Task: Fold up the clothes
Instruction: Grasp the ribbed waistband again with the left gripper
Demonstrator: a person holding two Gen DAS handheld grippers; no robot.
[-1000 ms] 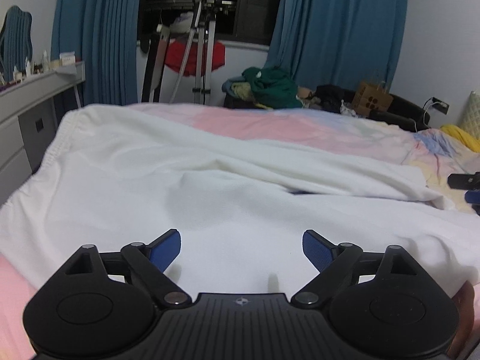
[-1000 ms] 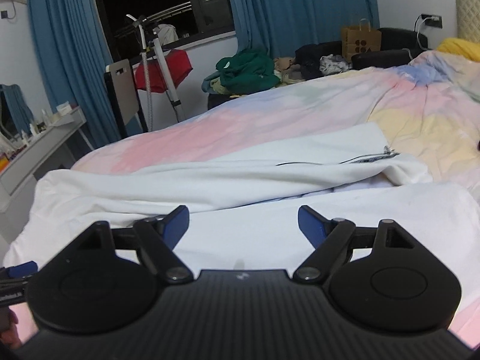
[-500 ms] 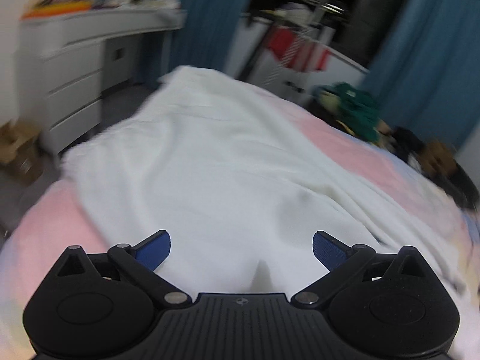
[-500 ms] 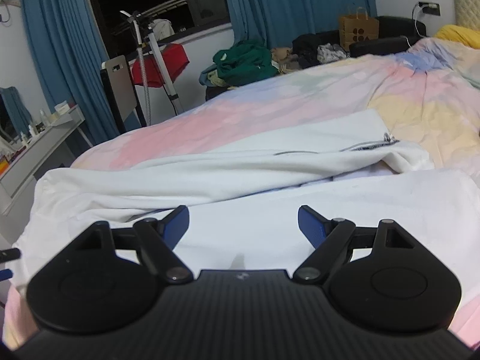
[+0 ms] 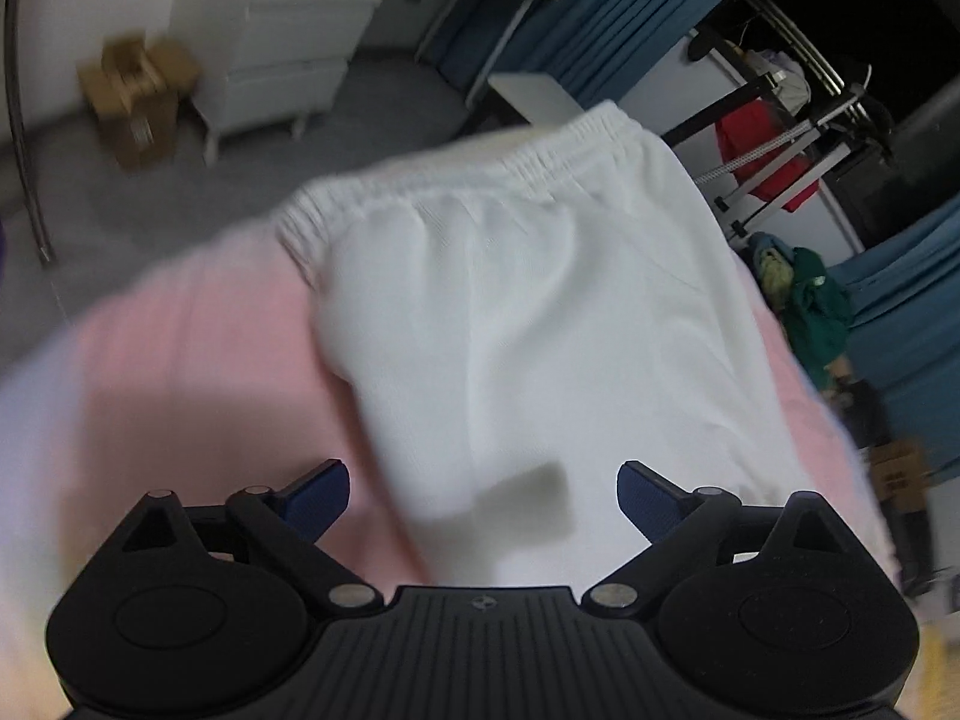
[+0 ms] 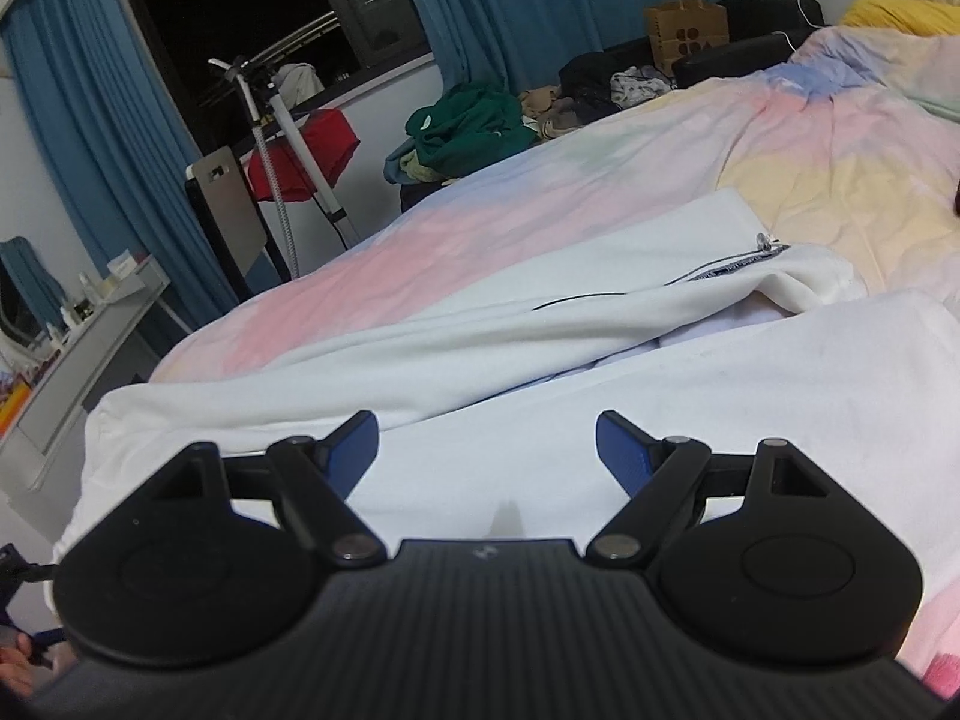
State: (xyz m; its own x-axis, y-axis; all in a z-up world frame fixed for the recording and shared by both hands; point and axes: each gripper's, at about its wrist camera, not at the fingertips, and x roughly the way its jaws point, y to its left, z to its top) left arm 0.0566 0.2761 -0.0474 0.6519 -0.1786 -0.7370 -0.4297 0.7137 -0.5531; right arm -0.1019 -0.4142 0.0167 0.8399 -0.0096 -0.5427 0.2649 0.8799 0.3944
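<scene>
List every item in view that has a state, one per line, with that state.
left gripper: open, empty, above the garment.
right gripper: open, empty, above the garment.
white trousers: unfolded, spread on the bed, elastic waistband at the bed's edge.
zip: partly open, as far as it shows.
blue curtains: drawn apart from the dark window.
green clothes: crumpled in a heap.
paper bag: upright.

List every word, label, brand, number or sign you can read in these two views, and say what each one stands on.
No text can be read in either view.
Brown paper bag: dark round shapes printed on it, no legible letters.
White trousers: a dark strip by the zipper, too small to read.
Right gripper and left gripper: a small emblem on each body, too small to make out.
Cardboard boxes: blurred, nothing legible.
</scene>
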